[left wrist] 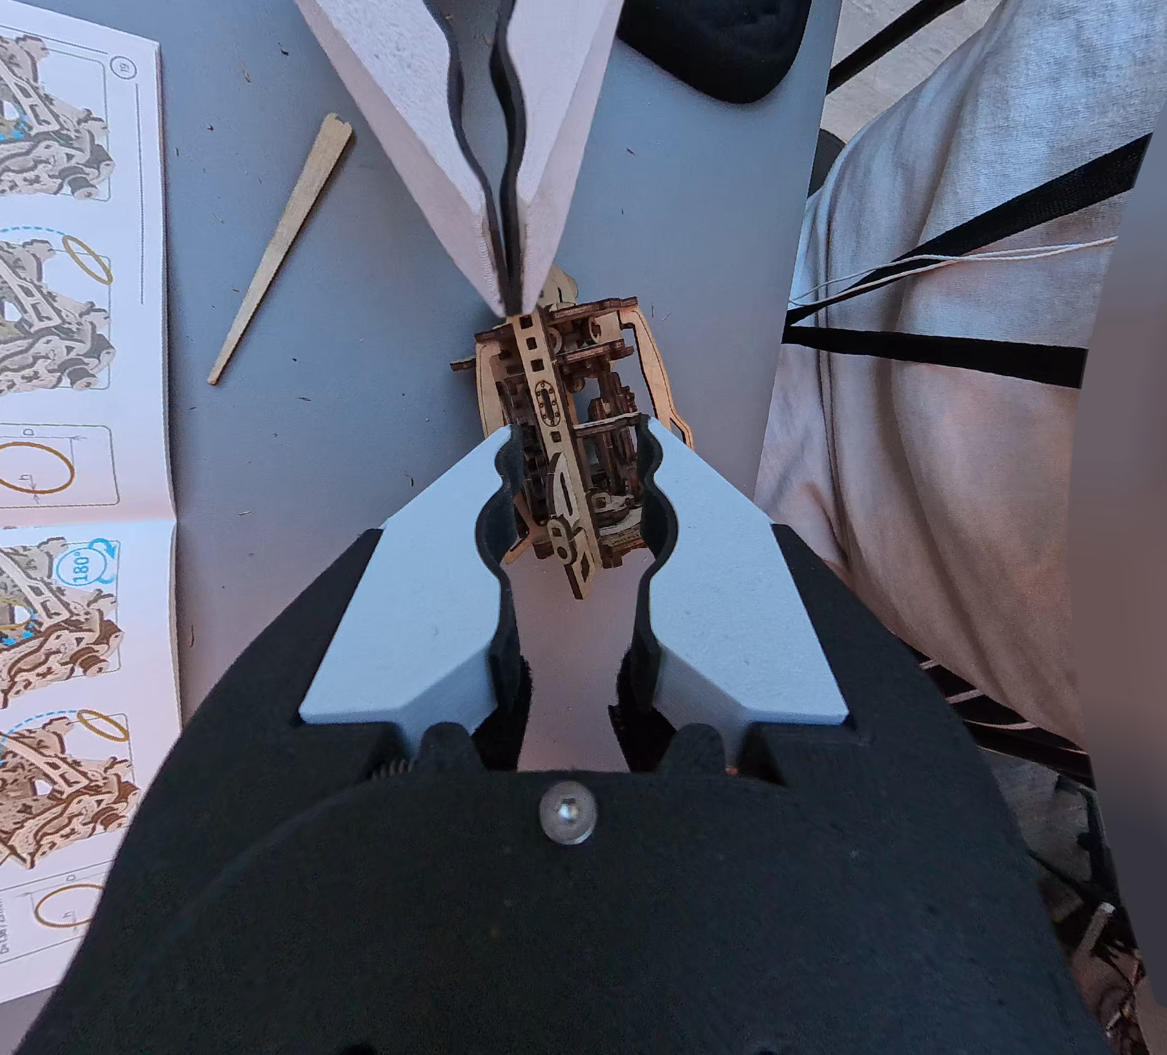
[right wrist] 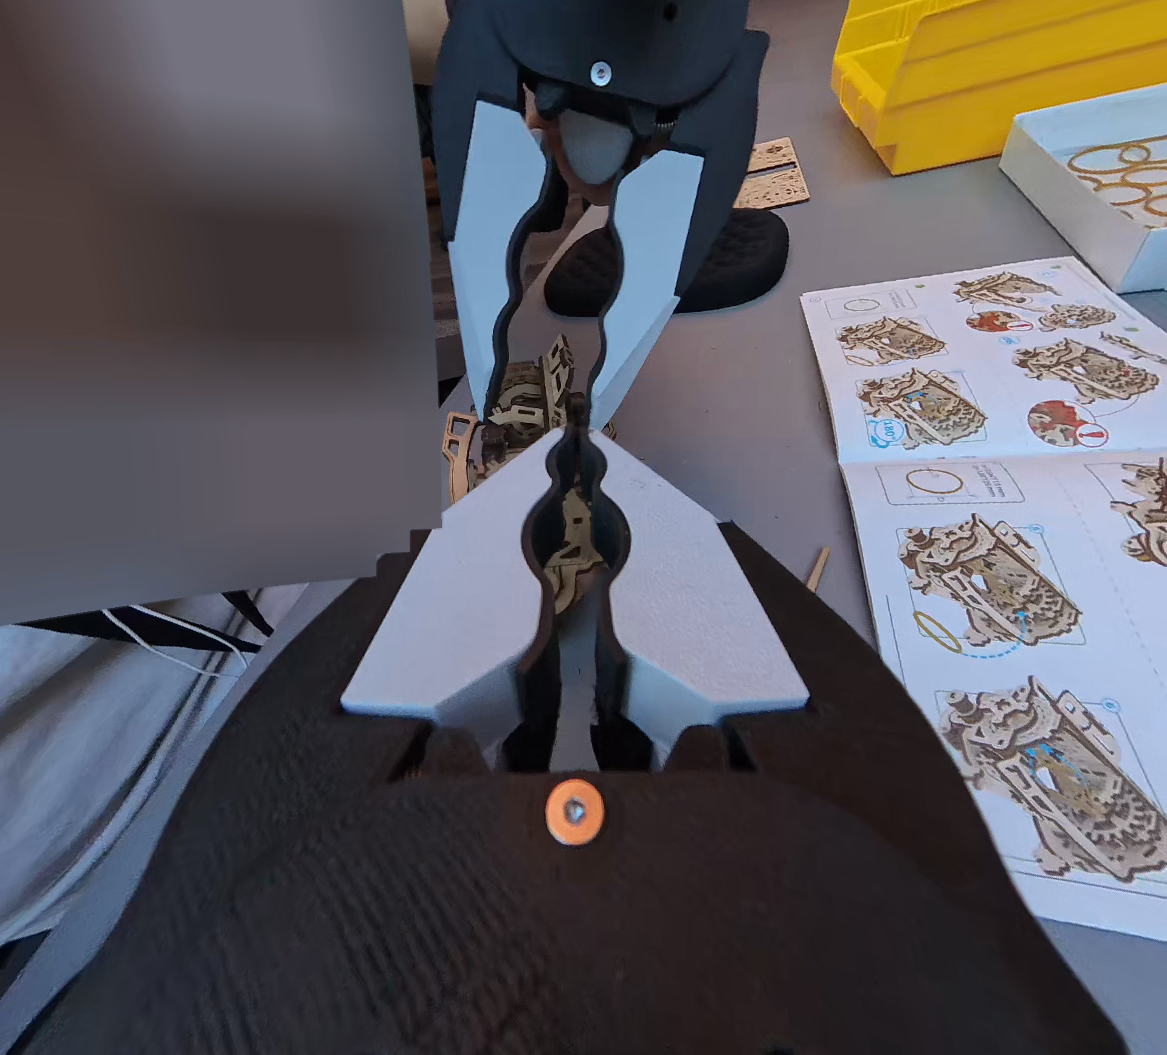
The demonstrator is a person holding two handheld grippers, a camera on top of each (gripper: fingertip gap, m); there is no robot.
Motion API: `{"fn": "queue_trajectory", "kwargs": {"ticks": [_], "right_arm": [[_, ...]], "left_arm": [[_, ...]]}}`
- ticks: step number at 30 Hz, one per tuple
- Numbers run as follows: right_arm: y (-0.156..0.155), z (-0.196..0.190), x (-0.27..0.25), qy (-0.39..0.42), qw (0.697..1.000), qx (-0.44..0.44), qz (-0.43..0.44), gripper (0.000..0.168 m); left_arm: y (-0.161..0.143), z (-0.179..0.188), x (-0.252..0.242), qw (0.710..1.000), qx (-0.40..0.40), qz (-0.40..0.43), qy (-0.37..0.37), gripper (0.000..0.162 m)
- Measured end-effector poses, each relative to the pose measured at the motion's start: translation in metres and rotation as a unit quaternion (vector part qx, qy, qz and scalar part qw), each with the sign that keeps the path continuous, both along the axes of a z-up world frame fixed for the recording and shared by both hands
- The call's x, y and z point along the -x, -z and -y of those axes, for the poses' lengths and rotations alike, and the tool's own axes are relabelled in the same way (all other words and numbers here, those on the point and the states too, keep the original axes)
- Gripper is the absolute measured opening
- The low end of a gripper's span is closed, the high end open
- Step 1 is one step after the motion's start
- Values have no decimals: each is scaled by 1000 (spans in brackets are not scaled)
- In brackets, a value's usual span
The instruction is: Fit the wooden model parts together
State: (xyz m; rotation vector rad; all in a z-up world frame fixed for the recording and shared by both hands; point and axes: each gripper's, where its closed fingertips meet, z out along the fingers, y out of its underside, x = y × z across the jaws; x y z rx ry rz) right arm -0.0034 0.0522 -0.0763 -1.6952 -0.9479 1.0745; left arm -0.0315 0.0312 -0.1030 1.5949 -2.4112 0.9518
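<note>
A small laser-cut wooden model (left wrist: pixel 600 456) with gears is held just above the grey table (left wrist: pixel 353 456) near its edge. My left gripper (left wrist: pixel 581 431) is shut on the model, one finger on each side. A pale wooden strip (left wrist: pixel 544 393) with square holes runs along the model's top. My right gripper (left wrist: pixel 513 310) comes from the far side and is shut on that strip's far end. In the right wrist view, my right gripper (right wrist: pixel 576 434) is pinched shut, with wood showing through the gap between its pads. My left gripper (right wrist: pixel 543 406) straddles the model (right wrist: pixel 527 393) beyond it.
An open instruction booklet (left wrist: pixel 76 330) (right wrist: pixel 1010 519) lies beside the model. A loose tapered wooden stick (left wrist: pixel 284 248) lies by it. A black padded rest (right wrist: pixel 745 261), a wooden parts sheet (right wrist: pixel 773 172), a yellow bin (right wrist: pixel 1010 46) and a white box of rubber bands (right wrist: pixel 1099 191) stand farther off. A person's light clothing (left wrist: pixel 947 393) is at the table edge. Tip to tip, the grippers are about 4 centimetres apart.
</note>
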Motion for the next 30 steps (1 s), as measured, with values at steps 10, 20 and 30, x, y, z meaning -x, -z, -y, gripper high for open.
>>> {"fn": "queue_trajectory", "kwargs": {"ticks": [10, 20, 30], "right_arm": [[-1, 1, 1, -14, 996, 80, -24, 0], [7, 4, 3, -28, 996, 86, 0, 0], [-2, 21, -2, -38, 993, -109, 37, 33]], "left_arm": [[0, 2, 1, 1000, -2, 4, 2, 34], [0, 2, 1, 1000, 4, 2, 1, 34], [0, 2, 0, 1000, 12, 10, -6, 34]]}}
